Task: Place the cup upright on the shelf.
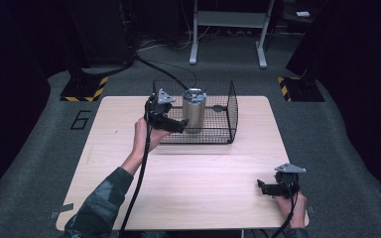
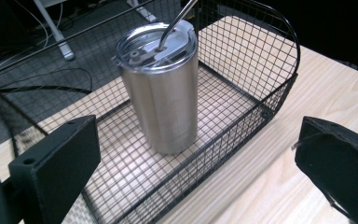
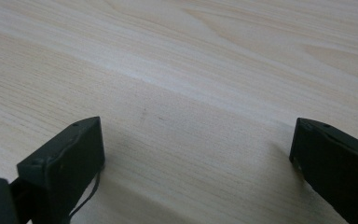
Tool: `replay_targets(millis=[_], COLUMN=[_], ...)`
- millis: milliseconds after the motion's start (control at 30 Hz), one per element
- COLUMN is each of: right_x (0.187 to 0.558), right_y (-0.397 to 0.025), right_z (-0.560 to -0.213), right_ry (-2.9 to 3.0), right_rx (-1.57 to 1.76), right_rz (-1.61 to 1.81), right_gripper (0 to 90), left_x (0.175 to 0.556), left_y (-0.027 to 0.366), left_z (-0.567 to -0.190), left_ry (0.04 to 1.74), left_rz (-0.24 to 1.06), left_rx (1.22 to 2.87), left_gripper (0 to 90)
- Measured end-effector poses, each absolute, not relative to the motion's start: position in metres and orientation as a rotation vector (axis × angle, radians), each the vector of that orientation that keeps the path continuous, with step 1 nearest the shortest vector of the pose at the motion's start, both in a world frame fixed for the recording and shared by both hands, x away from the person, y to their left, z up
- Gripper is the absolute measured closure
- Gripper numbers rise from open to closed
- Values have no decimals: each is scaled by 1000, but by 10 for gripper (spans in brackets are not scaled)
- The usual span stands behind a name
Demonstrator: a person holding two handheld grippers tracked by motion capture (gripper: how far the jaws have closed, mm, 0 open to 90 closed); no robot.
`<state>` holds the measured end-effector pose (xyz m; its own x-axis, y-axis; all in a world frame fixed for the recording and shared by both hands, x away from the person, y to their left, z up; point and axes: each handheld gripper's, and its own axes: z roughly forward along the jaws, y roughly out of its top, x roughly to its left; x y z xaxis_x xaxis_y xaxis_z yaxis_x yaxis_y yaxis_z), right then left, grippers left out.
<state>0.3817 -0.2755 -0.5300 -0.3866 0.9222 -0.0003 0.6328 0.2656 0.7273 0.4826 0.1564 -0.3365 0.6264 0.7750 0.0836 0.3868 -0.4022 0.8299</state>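
Steel tumbler [image 1: 194, 110] stands upright inside the black wire basket [image 1: 228, 111], toward the basket's left half, at about 12 o'clock from the middle of the wooden table [image 1: 188, 183]. In the left gripper view the tumbler [image 2: 165, 93] carries a clear lid with a metal straw [image 2: 177, 21] rising through it, and the basket [image 2: 261, 107] surrounds it on all sides.

Going left to right in the high view: the left gripper [image 1: 171, 124] hovers at the basket's near left corner, about 9 o'clock from the tumbler, just beside the mesh. Its jaws stand wide apart and hold nothing; in its own view the left gripper [image 2: 191, 168] has the tumbler framed between them but farther off, untouched. At the table's 5 o'clock edge the right gripper [image 1: 264, 187] rests low over bare wood, well apart from the basket. The right gripper [image 3: 196, 158] also has its jaws spread, with nothing between them.

As a judgement, the work is at its start: the left gripper is approaching the tumbler, and the grasp and whatever lift follows are not yet done.

No brand or label is readable on the tumbler. A "6" [image 1: 81, 119] is marked on the grey floor at the table's 10 o'clock corner.
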Motion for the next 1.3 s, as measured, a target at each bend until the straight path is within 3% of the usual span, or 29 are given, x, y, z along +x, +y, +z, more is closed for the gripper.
replay_targets(millis=[633,1300], right_x=[382,382], right_y=[-275,-275], right_z=[-530,-530], right_ry=[2112,2118], right_rx=[1407,1411], right_rz=[912,907], right_gripper=[26,26], left_x=[418,365], left_y=[223,299], left_z=[-366,-460], left_ry=[948,1204], left_rz=[631,634], left_rx=[2006,1969], left_gripper=[1,0])
